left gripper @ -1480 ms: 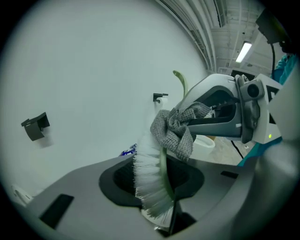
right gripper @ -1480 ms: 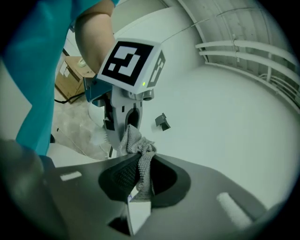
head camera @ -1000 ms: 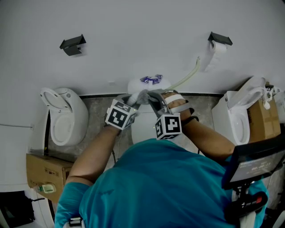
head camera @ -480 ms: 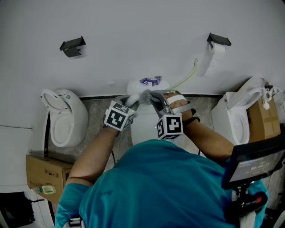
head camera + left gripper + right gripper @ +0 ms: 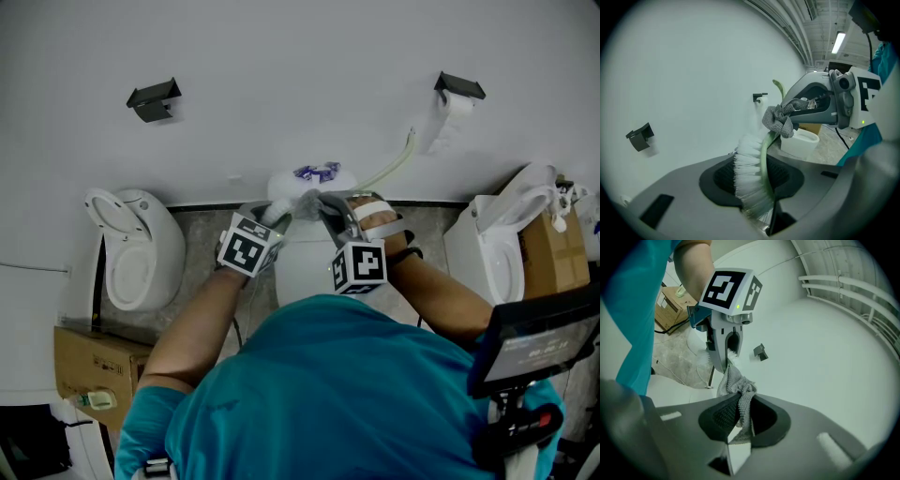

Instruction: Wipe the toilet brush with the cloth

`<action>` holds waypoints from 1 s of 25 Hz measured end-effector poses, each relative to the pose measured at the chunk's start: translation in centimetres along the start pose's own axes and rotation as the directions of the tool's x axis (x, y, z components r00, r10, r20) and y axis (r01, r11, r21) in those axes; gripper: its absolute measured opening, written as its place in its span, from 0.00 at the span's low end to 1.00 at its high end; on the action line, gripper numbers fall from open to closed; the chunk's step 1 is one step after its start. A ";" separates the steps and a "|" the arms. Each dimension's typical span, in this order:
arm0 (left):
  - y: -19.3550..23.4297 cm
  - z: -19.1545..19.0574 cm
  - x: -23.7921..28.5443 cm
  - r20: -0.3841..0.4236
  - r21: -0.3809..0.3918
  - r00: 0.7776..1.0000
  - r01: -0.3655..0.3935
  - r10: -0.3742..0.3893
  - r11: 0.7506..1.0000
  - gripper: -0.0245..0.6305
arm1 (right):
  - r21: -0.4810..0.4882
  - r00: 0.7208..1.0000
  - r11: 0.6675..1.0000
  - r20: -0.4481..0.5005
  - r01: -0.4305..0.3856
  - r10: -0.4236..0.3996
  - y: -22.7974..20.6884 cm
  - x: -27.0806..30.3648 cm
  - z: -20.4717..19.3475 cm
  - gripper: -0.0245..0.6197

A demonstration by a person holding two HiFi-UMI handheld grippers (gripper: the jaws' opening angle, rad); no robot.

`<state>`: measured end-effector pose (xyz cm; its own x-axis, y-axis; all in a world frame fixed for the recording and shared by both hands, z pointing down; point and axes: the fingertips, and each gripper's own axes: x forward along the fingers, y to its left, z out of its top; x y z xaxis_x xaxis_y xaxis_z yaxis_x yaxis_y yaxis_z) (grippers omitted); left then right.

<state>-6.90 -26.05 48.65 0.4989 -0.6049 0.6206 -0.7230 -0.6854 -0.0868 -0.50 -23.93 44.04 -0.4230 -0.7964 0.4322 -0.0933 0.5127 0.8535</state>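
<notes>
The toilet brush (image 5: 749, 174) has white bristles and a pale green curved back. My left gripper (image 5: 754, 185) is shut on it, bristles to the left. A grey knitted cloth (image 5: 780, 120) is bunched against the upper end of the brush's green back. My right gripper (image 5: 739, 417) is shut on this cloth (image 5: 736, 389), which hangs out past its jaws toward the left gripper (image 5: 727, 347). In the head view both grippers meet above the middle toilet (image 5: 298, 267), left gripper (image 5: 278, 215) and right gripper (image 5: 319, 204), with the cloth (image 5: 304, 200) between their tips.
White toilets stand at the left (image 5: 136, 248) and right (image 5: 506, 244). Cardboard boxes sit at the lower left (image 5: 94, 361) and far right (image 5: 553, 248). On the white wall are a black bracket (image 5: 153, 94), a paper roll holder (image 5: 457, 92) and a green hose (image 5: 394, 161).
The right gripper with the cloth has shifted very slightly against the brush. The left gripper holds still, and both grips are unchanged.
</notes>
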 end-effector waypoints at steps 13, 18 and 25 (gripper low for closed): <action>1.0 -0.7 -0.6 0.004 0.000 1.000 -0.021 0.021 1.000 0.26 | 0.036 0.998 0.999 -0.048 0.028 -0.027 -1.4 -0.4 -2.5 0.11; 1.2 -0.8 -1.0 0.021 0.000 1.000 -0.014 0.014 1.000 0.26 | 0.040 0.998 0.998 -0.050 0.039 -0.037 -1.9 -0.7 -2.8 0.11; 1.8 -0.7 -1.3 0.043 0.020 0.999 -0.023 0.022 1.000 0.26 | 0.058 0.996 0.996 -0.062 0.062 -0.058 -2.8 -1.2 -3.7 0.11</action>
<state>-9.24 -26.18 48.23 0.5030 -0.6368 0.5843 -0.7247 -0.6791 -0.1164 3.58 -25.63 42.21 -0.3601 -0.8433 0.3989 -0.1716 0.4802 0.8602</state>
